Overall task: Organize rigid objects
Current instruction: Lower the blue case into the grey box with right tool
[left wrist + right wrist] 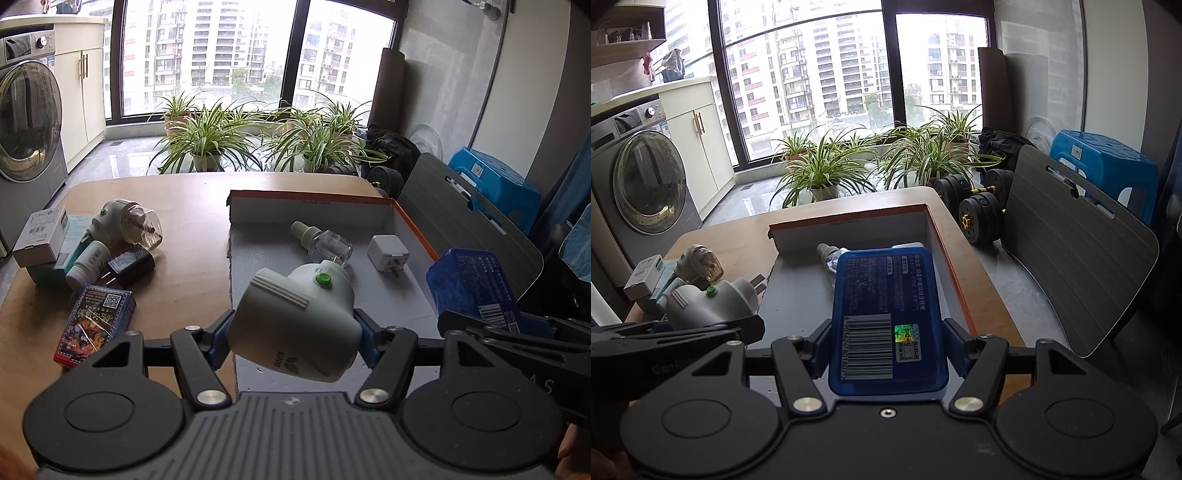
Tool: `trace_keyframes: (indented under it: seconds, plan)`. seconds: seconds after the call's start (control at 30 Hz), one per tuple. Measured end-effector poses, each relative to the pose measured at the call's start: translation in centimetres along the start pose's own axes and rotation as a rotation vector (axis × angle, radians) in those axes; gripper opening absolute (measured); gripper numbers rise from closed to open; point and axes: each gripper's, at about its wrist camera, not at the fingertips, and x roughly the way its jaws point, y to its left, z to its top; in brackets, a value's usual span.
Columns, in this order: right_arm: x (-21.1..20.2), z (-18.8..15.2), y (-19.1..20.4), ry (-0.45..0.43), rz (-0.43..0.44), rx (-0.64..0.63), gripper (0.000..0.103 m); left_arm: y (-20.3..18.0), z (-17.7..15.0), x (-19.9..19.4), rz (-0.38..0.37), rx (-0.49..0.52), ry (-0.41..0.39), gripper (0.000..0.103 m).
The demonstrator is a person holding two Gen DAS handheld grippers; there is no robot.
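**Both tools loaded, held above the open tray**

Left tool (pixel 293 332): pinching the white plug-in vaporizer (pixel 295 321) across its body, blue pads pressed on both flanks. The vaporizer fills the lower middle of the left wrist view. Long axis runs from lower left to upper right of the frame; the ribbed cap end is toward upper left, and the end with the green button (pixel 322 280) is tipped away toward the tray.

Right tool (pixel 886 347): pinching the blue plastic case (pixel 886 317) on its two long edges. Barcode face is up, long axis straight away from the tool toward the top of the frame, over the tray floor.

Tray (pixel 410 225): orange-rimmed, white walls, grey floor, on the right part of the bench (pixel 192 236). Already inside: a clear refill bottle (pixel 321 242) lying on its side, cap toward upper left, and a white charger (pixel 388 253) with prongs toward lower right.

Key relation: bare tray floor lies directly ahead of and below both held items. In the left view the bottle sits just beyond the vaporizer's far end, so I judge its drop spot to be the near floor. The case appears to overhang the bottle and charger in the right view; height above them cannot be told.

Still on the bench, left of frame: a second vaporizer (pixel 125 225), small boxes, a card pack (pixel 94 325).
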Motion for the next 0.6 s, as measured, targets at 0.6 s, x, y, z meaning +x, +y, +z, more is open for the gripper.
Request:
trace_keyframes:
  seconds: [0.6]
  plan:
    - [0.55,0.03,-0.11,0.008,-0.003,0.0,0.074,0.21,-0.16,0.77,0.007,-0.005,0.017,0.067]
